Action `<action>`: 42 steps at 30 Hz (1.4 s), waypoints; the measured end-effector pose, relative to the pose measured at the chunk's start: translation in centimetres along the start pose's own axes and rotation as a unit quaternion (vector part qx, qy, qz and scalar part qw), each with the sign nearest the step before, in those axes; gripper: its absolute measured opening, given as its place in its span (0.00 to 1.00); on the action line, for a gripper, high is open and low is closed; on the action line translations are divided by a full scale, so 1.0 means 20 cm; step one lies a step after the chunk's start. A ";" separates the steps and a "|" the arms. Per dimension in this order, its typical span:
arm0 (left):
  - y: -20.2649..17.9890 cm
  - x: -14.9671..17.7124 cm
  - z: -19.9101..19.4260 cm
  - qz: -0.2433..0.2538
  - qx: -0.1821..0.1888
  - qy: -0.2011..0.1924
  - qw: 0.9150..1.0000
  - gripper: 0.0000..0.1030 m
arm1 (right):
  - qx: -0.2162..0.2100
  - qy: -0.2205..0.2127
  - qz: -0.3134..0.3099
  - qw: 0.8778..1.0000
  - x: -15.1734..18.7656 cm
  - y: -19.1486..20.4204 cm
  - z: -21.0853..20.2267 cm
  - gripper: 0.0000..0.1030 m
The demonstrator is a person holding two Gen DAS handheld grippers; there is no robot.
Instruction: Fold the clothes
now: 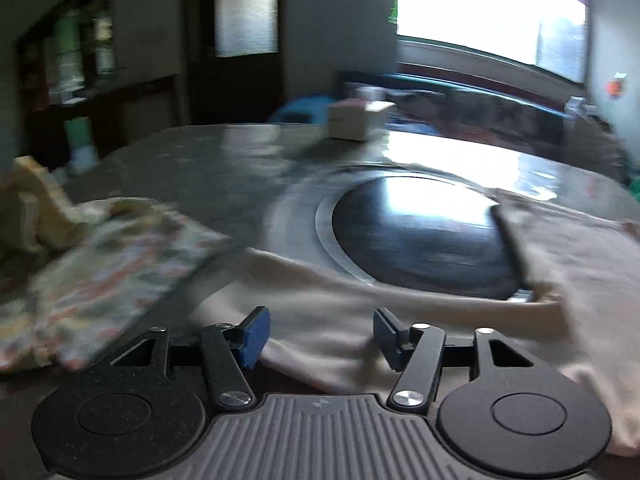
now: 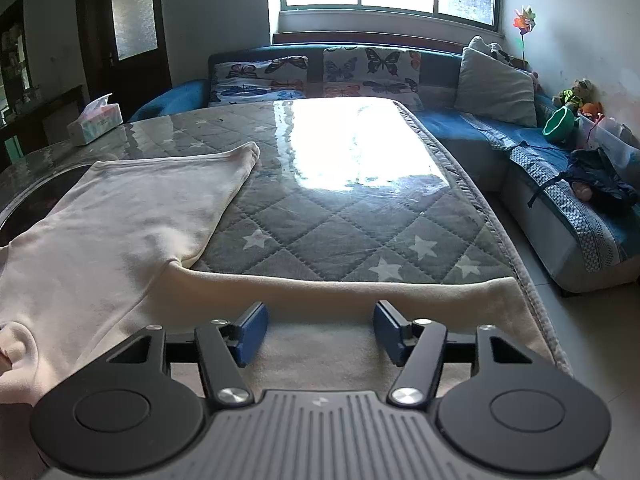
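item: cream garment (image 2: 120, 232), spread flat on the quilted table cover (image 2: 340, 216), one sleeve folded in; long axis runs from the near edge toward the tissue box (image 2: 94, 120), sleeve end pointing away. risk: slick glossy cover, so the cloth may slide and undo the fold. left gripper (image 1: 320, 338) and right gripper (image 2: 320, 332): jaws apart, empty, cloth beneath.

Quilted grey star-print table (image 2: 320, 216) – cream garment (image 2: 120, 232), floral cloth (image 1: 108, 272), tissue box (image 2: 94, 120)
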State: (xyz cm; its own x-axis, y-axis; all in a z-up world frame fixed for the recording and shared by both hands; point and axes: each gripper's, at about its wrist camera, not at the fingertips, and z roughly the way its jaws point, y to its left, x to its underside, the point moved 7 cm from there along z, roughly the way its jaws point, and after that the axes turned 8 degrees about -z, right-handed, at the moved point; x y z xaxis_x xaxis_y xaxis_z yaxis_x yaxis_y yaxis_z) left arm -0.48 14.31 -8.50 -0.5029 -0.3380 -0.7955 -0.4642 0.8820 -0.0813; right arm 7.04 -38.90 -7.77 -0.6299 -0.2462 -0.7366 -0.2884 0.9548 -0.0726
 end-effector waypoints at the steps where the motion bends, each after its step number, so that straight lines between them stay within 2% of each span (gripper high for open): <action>1: 0.04 -0.01 0.00 -0.009 -0.015 -0.002 1.000 0.62 | 0.000 0.000 -0.001 1.000 0.00 0.00 0.00 0.61; 3: 0.10 -0.03 0.00 -0.029 -0.035 -0.005 0.999 0.62 | -0.001 0.000 -0.001 1.000 0.00 0.00 0.00 0.63; 6: 0.15 -0.05 -0.03 -0.041 -0.045 -0.011 0.998 0.62 | -0.001 -0.001 0.000 1.000 0.00 0.00 0.01 0.65; 17: 0.01 -0.13 0.18 0.057 -0.036 -0.013 0.998 0.61 | -0.003 -0.003 -0.001 1.000 0.00 0.02 0.02 0.78; 19: 0.00 -0.15 0.21 0.071 -0.035 -0.013 0.997 0.53 | -0.003 -0.003 -0.002 1.000 -0.01 0.02 0.02 0.79; 21: -0.02 -0.16 0.23 0.086 -0.034 -0.017 0.996 0.35 | -0.002 -0.003 -0.002 1.000 0.00 0.02 0.02 0.81; 23: -0.03 -0.16 0.24 0.103 -0.048 -0.024 0.993 0.29 | -0.001 -0.003 -0.001 1.000 0.00 0.02 0.02 0.81; 27: -0.04 -0.16 0.25 0.114 -0.077 -0.027 0.990 0.38 | -0.001 -0.003 -0.002 1.000 0.00 0.02 0.02 0.82; 30: -0.05 -0.18 0.22 0.100 -0.076 -0.019 0.992 0.46 | -0.003 -0.002 -0.002 1.000 0.00 0.02 0.03 0.83; 33: -0.12 -0.22 0.13 0.081 -0.043 -0.025 0.995 0.48 | -0.004 -0.001 -0.003 1.000 0.00 0.01 0.03 0.83; 37: -0.33 -0.24 0.01 0.062 0.053 -0.026 0.996 0.48 | -0.003 -0.002 -0.001 1.000 0.00 0.02 0.03 0.84; 40: -0.53 -0.20 -0.04 0.054 0.153 -0.007 0.987 0.46 | -0.002 -0.003 -0.001 1.000 0.00 0.02 0.03 0.84; 42: -0.65 -0.17 -0.05 0.050 0.210 0.008 0.976 0.38 | -0.002 -0.003 -0.001 1.000 0.00 0.02 0.03 0.84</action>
State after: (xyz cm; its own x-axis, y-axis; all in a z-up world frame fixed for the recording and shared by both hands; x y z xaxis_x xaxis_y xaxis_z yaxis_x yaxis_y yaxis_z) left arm 6.46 3.56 -4.16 -0.5428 -0.2455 -0.8032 -0.0746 0.9666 -0.2451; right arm 7.39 -38.45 -8.18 -0.6247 -0.2462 -0.7410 -0.2918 0.9538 -0.0709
